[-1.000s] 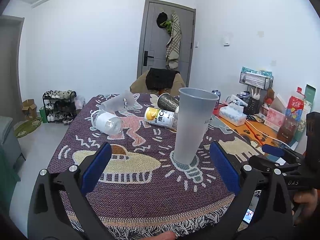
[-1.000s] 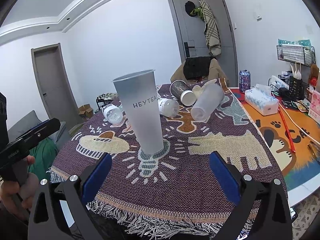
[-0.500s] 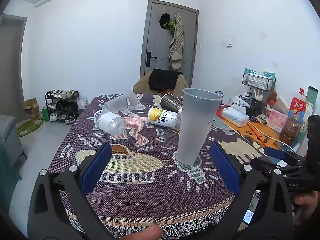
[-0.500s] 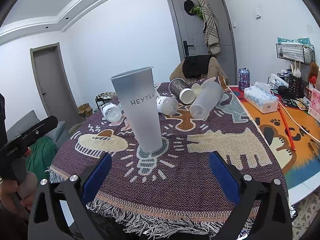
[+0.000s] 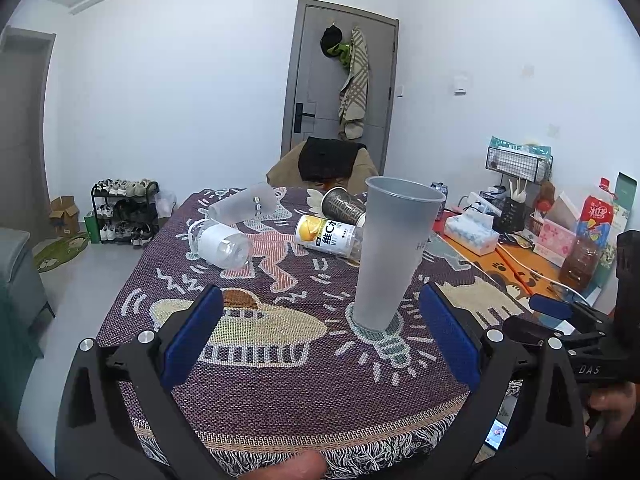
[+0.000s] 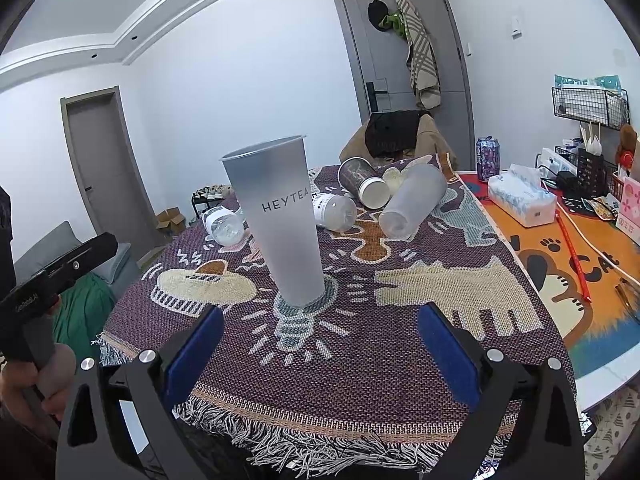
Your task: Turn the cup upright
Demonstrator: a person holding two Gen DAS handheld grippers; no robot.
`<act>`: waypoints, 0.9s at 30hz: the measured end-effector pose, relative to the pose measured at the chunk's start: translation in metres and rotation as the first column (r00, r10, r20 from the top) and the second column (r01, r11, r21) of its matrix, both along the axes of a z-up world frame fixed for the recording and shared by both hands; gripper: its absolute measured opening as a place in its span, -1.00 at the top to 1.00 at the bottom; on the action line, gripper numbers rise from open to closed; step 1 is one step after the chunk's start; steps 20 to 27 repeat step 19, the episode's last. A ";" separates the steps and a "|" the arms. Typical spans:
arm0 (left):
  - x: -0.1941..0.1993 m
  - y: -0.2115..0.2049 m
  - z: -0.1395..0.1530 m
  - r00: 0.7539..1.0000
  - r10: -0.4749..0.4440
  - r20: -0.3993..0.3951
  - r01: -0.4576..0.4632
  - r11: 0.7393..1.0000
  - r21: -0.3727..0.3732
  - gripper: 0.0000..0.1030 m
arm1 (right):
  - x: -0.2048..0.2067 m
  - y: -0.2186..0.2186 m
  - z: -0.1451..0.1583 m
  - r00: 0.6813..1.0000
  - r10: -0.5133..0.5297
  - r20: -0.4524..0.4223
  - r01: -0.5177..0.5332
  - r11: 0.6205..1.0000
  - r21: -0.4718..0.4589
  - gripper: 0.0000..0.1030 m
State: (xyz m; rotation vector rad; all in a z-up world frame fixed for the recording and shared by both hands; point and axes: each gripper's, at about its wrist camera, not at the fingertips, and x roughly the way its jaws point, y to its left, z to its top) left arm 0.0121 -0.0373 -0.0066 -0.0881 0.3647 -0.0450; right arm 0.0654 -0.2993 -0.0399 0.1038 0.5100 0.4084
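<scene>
Indoors, patterned cloth (image 5: 280, 360), grey door (image 5: 344, 88)

The cup (image 6: 282, 220) stands upright on the cloth (image 6: 360, 360). In front of the cup, the cloth is bare right up to the fringe. Left and right of the cup the cloth is bare too. Behind the cup lie bottles (image 5: 222, 242) and more cups (image 6: 412, 200), close together, blocking that side. Above the cup the air is free.
</scene>
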 end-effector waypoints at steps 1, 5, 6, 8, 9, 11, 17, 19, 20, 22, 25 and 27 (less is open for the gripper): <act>0.000 -0.001 0.000 1.000 0.001 0.002 -0.001 1.000 0.003 -0.89 | 0.000 0.000 0.000 1.000 -0.001 0.000 0.001 1.000 0.000 -0.85; -0.003 -0.002 0.000 1.000 0.002 0.014 -0.002 1.000 0.008 -0.89 | 0.000 0.000 0.001 1.000 0.000 0.001 0.000 1.000 -0.001 -0.85; -0.004 -0.002 0.000 1.000 -0.001 0.016 0.000 1.000 0.007 -0.89 | 0.000 0.000 0.001 1.000 0.000 0.000 0.000 1.000 0.000 -0.85; -0.004 -0.002 0.001 1.000 0.001 0.019 -0.001 1.000 0.008 -0.89 | -0.001 0.000 0.001 1.000 -0.001 0.000 0.001 1.000 0.000 -0.85; -0.004 -0.002 0.001 1.000 0.002 0.020 -0.002 1.000 0.010 -0.89 | -0.001 0.000 0.001 1.000 0.000 0.001 0.000 1.000 0.000 -0.85; -0.004 -0.002 0.001 1.000 0.006 0.017 -0.006 1.000 0.013 -0.89 | 0.000 -0.001 0.001 1.000 0.000 0.003 0.000 1.000 0.000 -0.85; 0.009 -0.002 -0.006 0.999 0.026 -0.037 -0.025 1.000 0.016 -0.89 | 0.001 -0.003 -0.001 1.000 -0.003 -0.009 0.003 1.000 0.001 -0.85; 0.012 0.000 -0.008 0.998 0.033 -0.048 -0.033 0.999 0.014 -0.89 | 0.002 -0.004 -0.002 1.000 -0.005 -0.012 0.005 1.000 0.002 -0.85; 0.012 0.000 -0.008 0.998 0.033 -0.048 -0.033 0.999 0.014 -0.89 | 0.002 -0.004 -0.002 1.000 -0.005 -0.012 0.005 1.000 0.002 -0.85; 0.012 0.000 -0.008 0.998 0.033 -0.048 -0.033 0.999 0.014 -0.89 | 0.002 -0.004 -0.002 1.000 -0.005 -0.012 0.005 1.000 0.002 -0.85; 0.012 0.000 -0.008 0.998 0.033 -0.048 -0.033 0.999 0.014 -0.89 | 0.002 -0.004 -0.002 1.000 -0.005 -0.012 0.005 1.000 0.002 -0.85; 0.012 0.000 -0.008 0.998 0.033 -0.048 -0.033 0.999 0.014 -0.89 | 0.002 -0.004 -0.002 1.000 -0.005 -0.012 0.005 1.000 0.002 -0.85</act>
